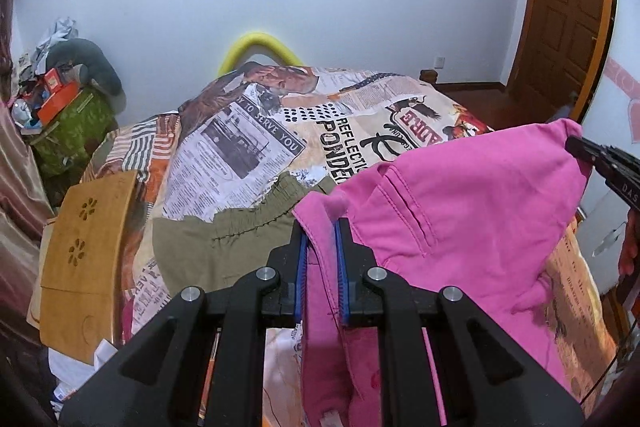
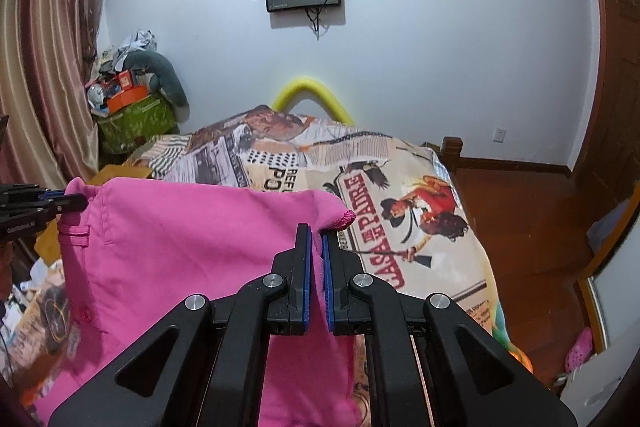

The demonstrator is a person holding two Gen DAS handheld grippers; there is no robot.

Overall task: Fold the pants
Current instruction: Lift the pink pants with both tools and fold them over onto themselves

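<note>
Pink pants hang above the printed bedspread, left gripper and right gripper each pinching the waistband.

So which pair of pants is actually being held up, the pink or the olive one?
The pink pants, pinched by the left gripper and the right gripper. The olive pants lie flat on the bed.
</note>
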